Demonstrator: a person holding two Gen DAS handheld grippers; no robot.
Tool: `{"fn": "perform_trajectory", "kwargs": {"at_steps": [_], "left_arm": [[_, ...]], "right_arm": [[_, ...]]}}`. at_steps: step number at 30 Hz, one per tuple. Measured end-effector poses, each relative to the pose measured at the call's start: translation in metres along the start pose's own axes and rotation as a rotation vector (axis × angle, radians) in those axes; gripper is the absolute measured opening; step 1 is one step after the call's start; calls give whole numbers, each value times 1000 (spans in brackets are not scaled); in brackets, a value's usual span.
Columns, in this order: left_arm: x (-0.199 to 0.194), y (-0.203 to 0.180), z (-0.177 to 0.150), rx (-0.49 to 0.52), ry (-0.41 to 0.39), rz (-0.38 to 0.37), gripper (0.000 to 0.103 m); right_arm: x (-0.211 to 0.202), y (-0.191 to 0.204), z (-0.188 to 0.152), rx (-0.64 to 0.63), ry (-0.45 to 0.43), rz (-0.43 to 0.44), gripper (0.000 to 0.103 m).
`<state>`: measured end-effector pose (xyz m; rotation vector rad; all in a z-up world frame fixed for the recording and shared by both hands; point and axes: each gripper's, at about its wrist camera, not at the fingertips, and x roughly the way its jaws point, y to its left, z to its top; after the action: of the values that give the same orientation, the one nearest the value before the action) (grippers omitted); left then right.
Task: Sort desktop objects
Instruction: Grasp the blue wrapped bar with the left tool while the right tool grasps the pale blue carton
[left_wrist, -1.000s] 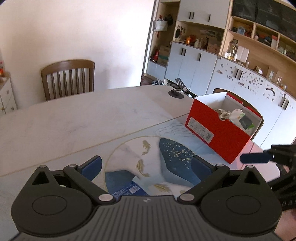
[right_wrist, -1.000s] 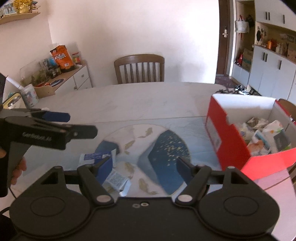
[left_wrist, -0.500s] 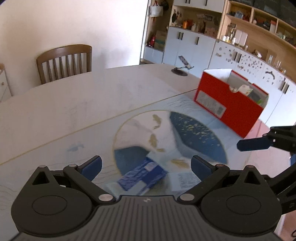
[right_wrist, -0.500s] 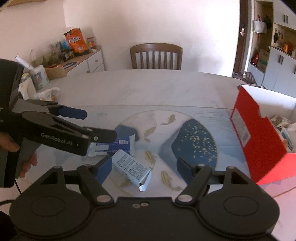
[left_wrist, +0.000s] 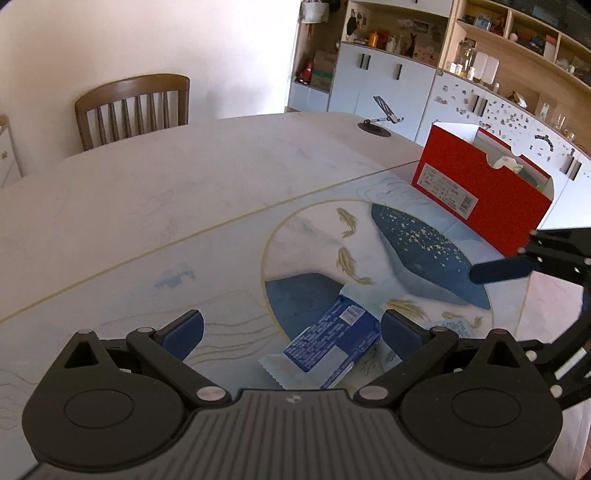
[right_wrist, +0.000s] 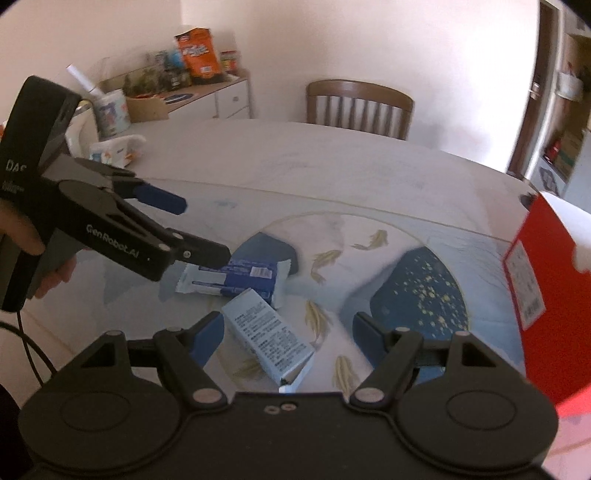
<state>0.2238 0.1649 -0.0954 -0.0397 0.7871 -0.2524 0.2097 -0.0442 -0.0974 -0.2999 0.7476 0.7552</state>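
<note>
Within the last second both tongs have dropped from level with the red box (left_wrist: 484, 195) toward the near end of the surface (left_wrist: 155, 206), so 2 items that were barely visible now lie right ahead of them. The left tongs (left_wrist: 291, 328) are spread wide and empty, with the blue packet (left_wrist: 334, 338) lying flat on the whale-print mat between and just beyond the fingers. The right tongs (right_wrist: 286, 332) are likewise released, with the pale blue carton (right_wrist: 269, 334) lying between their fingers. Neither item is gripped yet; both grabs look imminent, and the box, already partly filled, is the likely destination.
</note>
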Motion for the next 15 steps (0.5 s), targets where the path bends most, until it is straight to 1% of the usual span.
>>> {"fn": "perform_trajectory", "kwargs": {"at_steps": [3, 11, 15], "left_arm": [[3, 2, -1, -3, 6, 1, 103], [7, 5, -3, -4, 10, -33, 103], [8, 6, -4, -9, 12, -43, 103]], "right_arm": [[8, -2, 2, -38, 1, 23, 77], [27, 1, 2, -118, 31, 99, 76], [34, 1, 1, -134, 47, 116, 74]]}}
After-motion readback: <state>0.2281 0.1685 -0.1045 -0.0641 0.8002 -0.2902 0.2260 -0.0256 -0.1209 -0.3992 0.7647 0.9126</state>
